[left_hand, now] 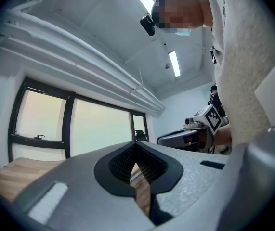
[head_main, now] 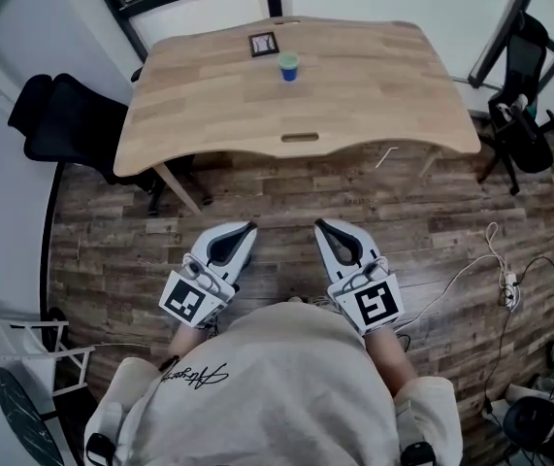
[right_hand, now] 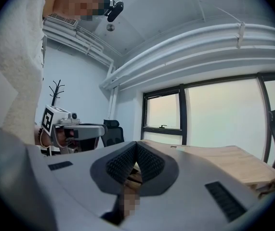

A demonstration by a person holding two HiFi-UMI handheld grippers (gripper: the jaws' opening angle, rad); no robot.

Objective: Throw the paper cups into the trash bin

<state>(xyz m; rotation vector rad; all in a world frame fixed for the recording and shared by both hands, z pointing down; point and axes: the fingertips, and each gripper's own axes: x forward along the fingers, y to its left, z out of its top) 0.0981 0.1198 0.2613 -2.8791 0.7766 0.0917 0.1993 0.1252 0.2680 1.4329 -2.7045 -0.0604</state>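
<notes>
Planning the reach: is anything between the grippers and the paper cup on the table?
Nothing visible. Both the left gripper and right gripper, shut and empty, are over the floor short of the table; only bare tabletop lies before the paper cup.

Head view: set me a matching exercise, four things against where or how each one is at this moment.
Things:
1. paper cup
2. black office chair
3. right gripper
4. marker card

Places or states:
a. lies flat near the far edge of the table
b. jaws shut, nothing between them, held over the floor
c. stands upright on the table
d. stands on the floor at the table's left end

Pairs: 1-c; 2-d; 3-b; 4-a
</notes>
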